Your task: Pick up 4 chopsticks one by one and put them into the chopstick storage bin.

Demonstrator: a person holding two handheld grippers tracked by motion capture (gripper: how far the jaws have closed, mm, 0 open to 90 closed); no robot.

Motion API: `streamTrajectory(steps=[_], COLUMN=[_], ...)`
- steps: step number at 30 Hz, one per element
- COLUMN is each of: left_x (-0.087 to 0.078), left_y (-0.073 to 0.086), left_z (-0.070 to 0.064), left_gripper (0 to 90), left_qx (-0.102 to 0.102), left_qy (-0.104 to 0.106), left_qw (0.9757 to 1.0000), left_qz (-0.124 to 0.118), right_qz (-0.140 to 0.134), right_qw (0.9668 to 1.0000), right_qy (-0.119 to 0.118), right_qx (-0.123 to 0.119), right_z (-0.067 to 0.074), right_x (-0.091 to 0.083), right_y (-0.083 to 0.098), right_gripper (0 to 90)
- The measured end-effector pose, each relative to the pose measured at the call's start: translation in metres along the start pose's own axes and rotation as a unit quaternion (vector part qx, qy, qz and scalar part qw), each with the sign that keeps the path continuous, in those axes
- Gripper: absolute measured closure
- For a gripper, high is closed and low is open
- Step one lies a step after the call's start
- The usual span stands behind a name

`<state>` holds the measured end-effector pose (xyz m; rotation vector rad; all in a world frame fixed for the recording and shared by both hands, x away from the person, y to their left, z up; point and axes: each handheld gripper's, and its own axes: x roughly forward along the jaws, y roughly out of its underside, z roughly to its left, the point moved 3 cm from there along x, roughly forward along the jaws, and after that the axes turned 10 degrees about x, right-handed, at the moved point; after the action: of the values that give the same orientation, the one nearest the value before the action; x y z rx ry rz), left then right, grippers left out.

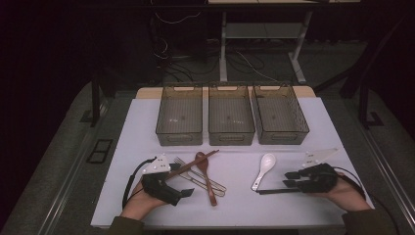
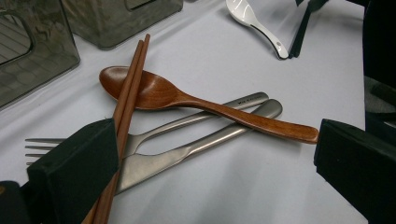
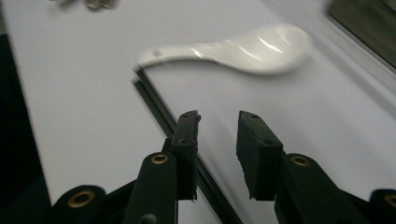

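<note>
Right gripper (image 3: pixel 217 123), fingers spread and empty: straddle the black chopsticks (image 3: pixel 154 100) squarely, then pinch. Left gripper (image 2: pixel 205 154): fingers spread.

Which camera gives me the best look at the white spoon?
The right gripper view: the white spoon lies close ahead of the open jaws, bowl and handle both visible, though slightly blurred. The high view shows the white spoon small on the table. The left gripper view catches it far off, cut by the top edge.

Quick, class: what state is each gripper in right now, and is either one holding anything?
Left gripper: open, jaws set wide, brown chopsticks beside one jaw, not pinched.
Right gripper: open, nothing between its jaws; black chopsticks lie beside them.
</note>
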<state>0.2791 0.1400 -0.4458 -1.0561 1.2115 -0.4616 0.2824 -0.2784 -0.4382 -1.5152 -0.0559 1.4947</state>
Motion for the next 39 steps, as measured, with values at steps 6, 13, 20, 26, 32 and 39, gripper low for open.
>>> streamTrajectory(steps=[6, 13, 20, 26, 32, 39], left_x=[-0.001, -0.001, 0.000, -0.001, -0.001, -0.001], left_y=[0.000, 0.000, 0.000, 0.000, 0.000, 0.000], left_z=[0.000, 0.000, 0.000, 0.000, 0.000, 0.000], left_gripper=[0.0, 0.0, 0.0, 0.0, 0.0, 0.0], left_qx=[-0.001, 0.001, 0.000, 0.001, 0.000, -0.001], left_qy=[0.000, 0.002, 0.002, 0.003, 0.003, 0.002], left_qw=[1.0000, 1.0000, 1.0000, 1.0000, 1.0000, 1.0000], left_qz=[0.000, 0.001, 0.000, 0.001, 0.000, -0.002], right_qz=[0.035, 0.057, 0.066, 0.063, 0.067, 0.073], right_qw=[0.9964, 0.9911, 0.9877, 0.9864, 0.9866, 0.9874], right_qy=[-0.041, -0.059, -0.057, -0.053, -0.051, -0.039], right_qx=[-0.066, -0.104, -0.130, -0.142, -0.139, -0.135], right_z=[0.017, 0.022, 0.025, 0.026, 0.026, 0.023], right_x=[0.033, 0.051, 0.056, 0.056, 0.054, 0.050], right_y=[-0.015, -0.019, -0.017, -0.016, -0.015, -0.012], right_gripper=[67.0, 70.4, 74.6, 75.4, 77.5, 77.7])
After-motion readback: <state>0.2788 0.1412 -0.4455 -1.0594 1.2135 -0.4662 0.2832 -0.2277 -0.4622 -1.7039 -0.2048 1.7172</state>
